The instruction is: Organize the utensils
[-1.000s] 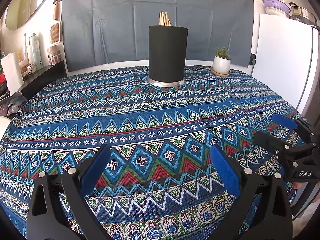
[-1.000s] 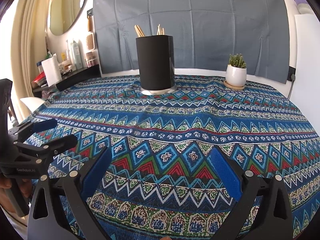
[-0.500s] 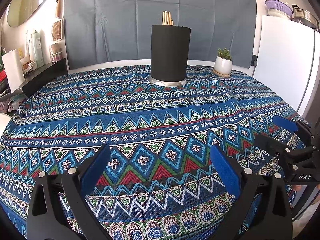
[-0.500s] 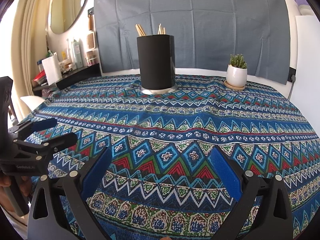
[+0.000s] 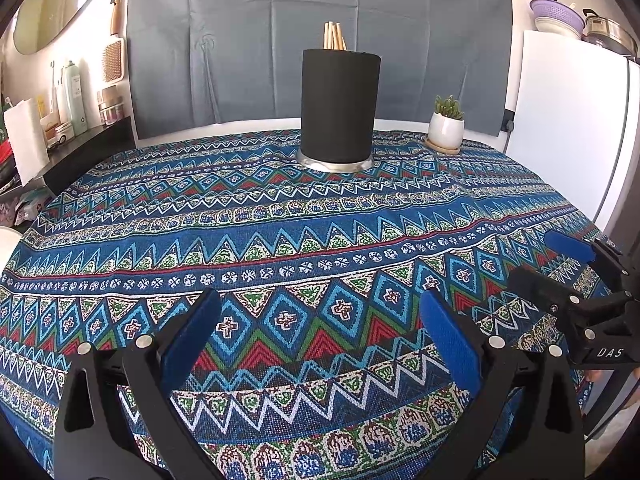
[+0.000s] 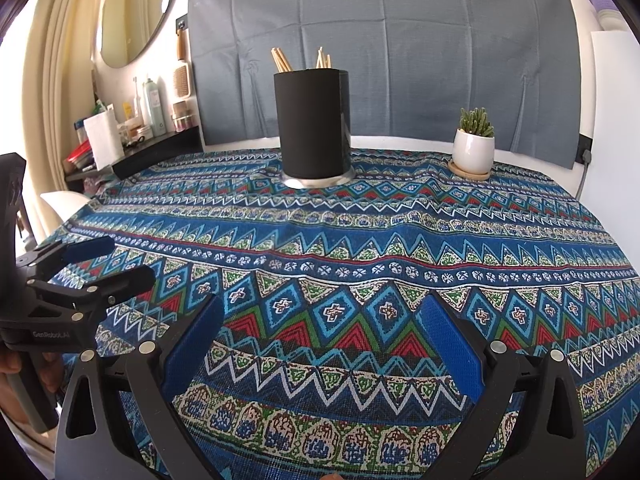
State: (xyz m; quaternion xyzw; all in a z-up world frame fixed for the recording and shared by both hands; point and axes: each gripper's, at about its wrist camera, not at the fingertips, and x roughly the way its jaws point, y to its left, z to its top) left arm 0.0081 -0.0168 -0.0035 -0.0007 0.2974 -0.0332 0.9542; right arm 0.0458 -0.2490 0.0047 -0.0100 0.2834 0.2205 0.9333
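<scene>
A black cylindrical utensil holder (image 5: 339, 106) on a silver base stands at the far middle of the table, also in the right wrist view (image 6: 313, 119). Wooden chopstick ends (image 5: 334, 36) stick out of its top; in the right wrist view they form two bunches (image 6: 281, 60). My left gripper (image 5: 320, 304) is open and empty, low over the near table edge. My right gripper (image 6: 320, 308) is open and empty beside it. The right gripper shows at the right of the left view (image 5: 560, 264), the left one at the left of the right view (image 6: 108, 260).
A patterned blue cloth (image 5: 280, 216) covers the round table. A small succulent in a white pot (image 5: 446, 128) stands at the far right. A white fridge (image 5: 568, 128) is on the right, a cluttered dark shelf (image 6: 132, 148) on the left.
Both grippers have stayed open and empty. The left view has shifted slightly, so the holder sits a little further right in the frame.
</scene>
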